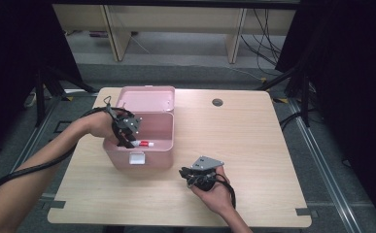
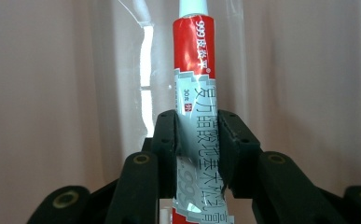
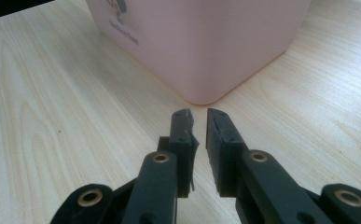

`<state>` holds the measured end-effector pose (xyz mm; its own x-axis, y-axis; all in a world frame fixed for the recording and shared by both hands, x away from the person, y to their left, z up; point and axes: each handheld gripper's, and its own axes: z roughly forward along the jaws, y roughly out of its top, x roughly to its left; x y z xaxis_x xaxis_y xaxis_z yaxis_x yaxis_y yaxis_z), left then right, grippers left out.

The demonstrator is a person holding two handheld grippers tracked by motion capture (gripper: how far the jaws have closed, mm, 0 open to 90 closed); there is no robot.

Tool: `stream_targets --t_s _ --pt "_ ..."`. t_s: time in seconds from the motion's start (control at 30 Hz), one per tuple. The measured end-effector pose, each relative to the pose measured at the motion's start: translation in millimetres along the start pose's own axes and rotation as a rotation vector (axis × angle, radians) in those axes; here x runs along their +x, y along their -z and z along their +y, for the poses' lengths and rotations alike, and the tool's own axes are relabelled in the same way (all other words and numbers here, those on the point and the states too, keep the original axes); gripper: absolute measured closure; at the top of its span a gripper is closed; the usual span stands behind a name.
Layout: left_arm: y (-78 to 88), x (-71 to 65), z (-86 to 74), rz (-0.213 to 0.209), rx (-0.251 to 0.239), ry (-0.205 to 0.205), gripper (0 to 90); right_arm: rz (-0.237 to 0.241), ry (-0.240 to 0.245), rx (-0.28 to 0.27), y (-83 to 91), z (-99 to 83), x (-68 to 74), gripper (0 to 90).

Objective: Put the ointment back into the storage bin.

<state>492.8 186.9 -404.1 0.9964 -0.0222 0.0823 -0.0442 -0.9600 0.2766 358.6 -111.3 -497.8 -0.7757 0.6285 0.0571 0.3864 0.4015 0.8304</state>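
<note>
A red and silver tube (image 2: 194, 70) with a white cap stands between the jaws of my left gripper (image 2: 197, 140), which is shut on its lower half. In the high view that gripper (image 1: 126, 138) reaches down into the open pink box (image 1: 146, 159) from its left side, and the tube (image 1: 144, 143) lies level just inside the front wall. My right gripper (image 1: 184, 173) rests low over the table right of the box's front corner. Its jaws (image 3: 200, 114) stand a narrow gap apart with nothing between them, pointing at the box's rounded corner (image 3: 201, 46).
The box's lid (image 1: 145, 98) is tipped back, and a white latch (image 1: 136, 158) sits on the front wall. The wooden table (image 1: 253, 145) has a round cable hole (image 1: 217, 102) at the back. Dark stands and cables flank the table.
</note>
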Motion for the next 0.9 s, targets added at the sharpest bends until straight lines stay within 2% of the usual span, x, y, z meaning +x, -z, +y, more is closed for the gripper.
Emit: stream_targets --t_s 0.27,0.3,0.47,0.5,0.53,0.6,0.7,0.9 --pt "-4.3 3.9 4.7 0.001 0.020 -0.017 69.6 -0.006 0.002 -0.009 -0.4 -0.1 0.2 81.5" --pt "-4.9 4.3 5.1 0.000 0.023 -0.019 69.6 0.014 -0.001 -0.012 -1.4 -0.2 0.1 81.5" --pt "-8.1 5.4 7.3 -0.002 0.040 -0.026 69.6 0.018 -0.014 0.001 -0.6 -0.1 0.6 81.4" --pt "-9.5 5.0 7.5 -0.001 0.037 -0.021 69.6 0.030 -0.028 0.006 0.7 0.4 1.2 81.3" --pt "-10.2 4.8 7.8 -0.001 0.040 -0.020 69.5 0.007 -0.010 0.004 1.7 0.7 0.7 81.3" --pt "-11.9 5.3 8.5 -0.006 0.045 -0.022 69.6 -0.004 0.000 -0.006 0.9 0.5 0.5 81.3" --pt "-14.2 6.1 8.5 -0.008 0.040 -0.017 69.6 0.001 -0.014 0.005 2.5 1.3 0.7 81.3" --pt "-16.6 6.9 8.4 -0.010 0.042 -0.014 69.6 -0.004 -0.004 0.002 2.0 0.7 0.0 81.2"
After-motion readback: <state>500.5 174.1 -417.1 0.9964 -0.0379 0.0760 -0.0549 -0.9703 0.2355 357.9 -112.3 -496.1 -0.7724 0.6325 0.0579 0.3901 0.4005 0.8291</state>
